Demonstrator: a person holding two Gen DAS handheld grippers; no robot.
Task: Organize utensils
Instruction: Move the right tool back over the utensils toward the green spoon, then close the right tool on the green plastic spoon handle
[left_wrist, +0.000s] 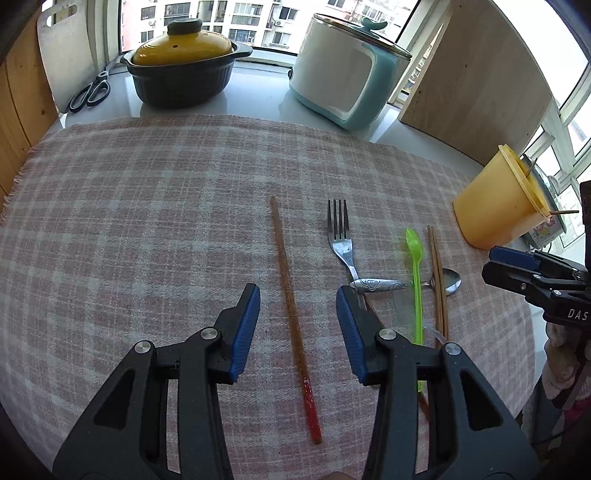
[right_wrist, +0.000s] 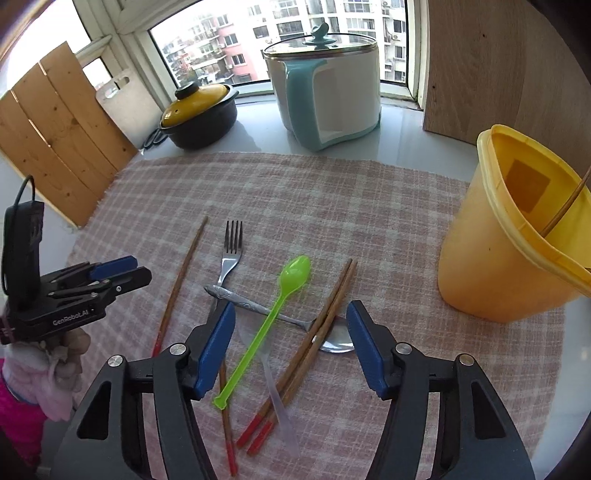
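Note:
Utensils lie on a pink checked cloth (left_wrist: 147, 206). My left gripper (left_wrist: 298, 295) is open, straddling a single red-tipped chopstick (left_wrist: 291, 314). To its right lie a metal fork (left_wrist: 341, 236), a metal spoon (left_wrist: 448, 280), a green plastic spoon (left_wrist: 415, 266) and a chopstick pair (left_wrist: 437, 280). My right gripper (right_wrist: 291, 314) is open above the green spoon (right_wrist: 280, 299), the chopstick pair (right_wrist: 317, 332), the metal spoon (right_wrist: 336, 341) and a clear plastic utensil (right_wrist: 277, 391). The fork (right_wrist: 231, 251) lies left. A yellow holder (right_wrist: 509, 236) holding a stick stands at the right.
A dark pot with a yellow lid (left_wrist: 184, 66), a white and teal cooker (left_wrist: 347, 70), scissors (left_wrist: 92, 90) and wooden boards (left_wrist: 480, 81) stand along the window side. The left gripper (right_wrist: 74, 291) shows at the left of the right wrist view.

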